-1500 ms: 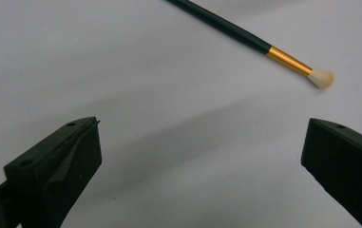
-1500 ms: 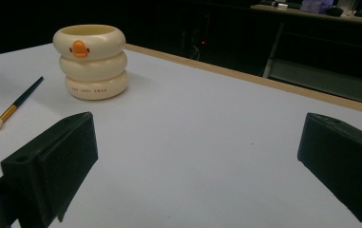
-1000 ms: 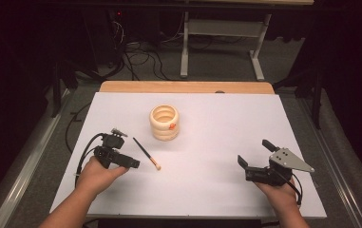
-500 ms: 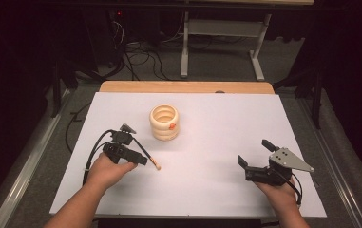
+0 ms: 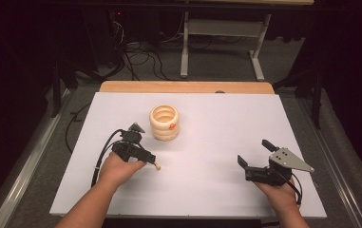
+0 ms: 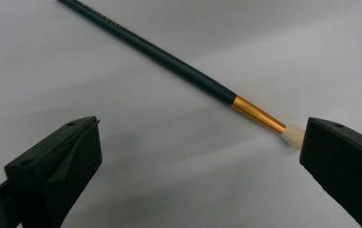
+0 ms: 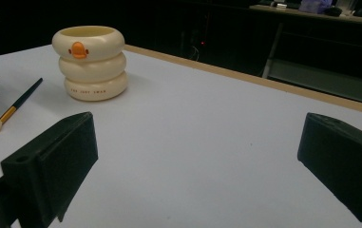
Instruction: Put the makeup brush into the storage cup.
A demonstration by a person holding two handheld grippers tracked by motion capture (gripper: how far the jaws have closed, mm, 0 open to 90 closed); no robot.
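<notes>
Left gripper (image 5: 143,153) low over the white table (image 5: 216,123), jaws spread wide, nothing between them. The makeup brush (image 6: 178,66) lies flat on the table just ahead of it: dark handle, gold ferrule, pale bristle tip. In the left gripper view the bristle tip sits right at the inner edge of the right-hand jaw; whether they touch, cannot tell. The handle runs away diagonally to the upper left of that view. The other jaw stands well clear of the brush.

From above, only the pale tip of the brush pokes out past the left gripper, near the table's middle-left.

Right gripper (image 5: 255,160) rests at the near right of the table, well apart from the brush. Jaws wide open, holding nothing.

Cream pen holder (image 5: 164,122), 3 stacked rings with an orange duck bill on the front, stands upright behind the brush, near the left gripper. In the right gripper view the brush lies to the holder's left, not touching it.
</notes>
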